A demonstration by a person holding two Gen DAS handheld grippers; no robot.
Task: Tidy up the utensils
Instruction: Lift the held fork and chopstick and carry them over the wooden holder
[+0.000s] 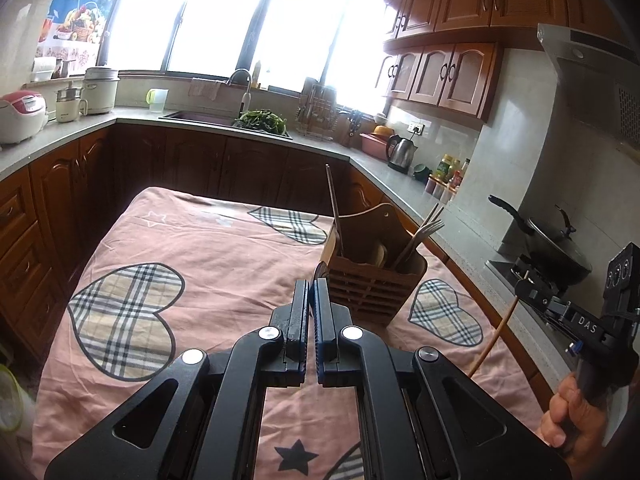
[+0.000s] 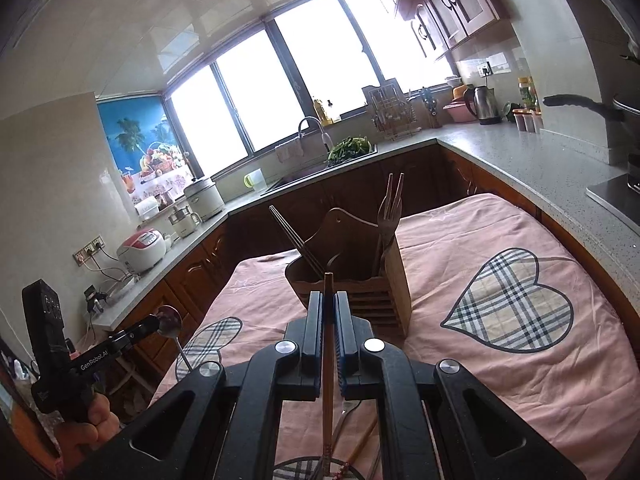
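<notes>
A spoon [image 2: 170, 317] is gripped by the left tongs [image 1: 311, 280]. A chopstick [image 2: 328, 344] is clamped in the right tongs [image 2: 329, 294]. The wooden holder [image 2: 360, 276] is seen just beyond both.

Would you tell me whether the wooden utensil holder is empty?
Not empty: the utensil holder already has a wooden fork and chopsticks standing in it.

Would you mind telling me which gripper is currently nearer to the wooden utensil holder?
Left, probably. The left gripper, shut on a spoon, sits just short of the wooden utensil holder. The right gripper, shut on a chopstick, looks slightly farther back.
</notes>
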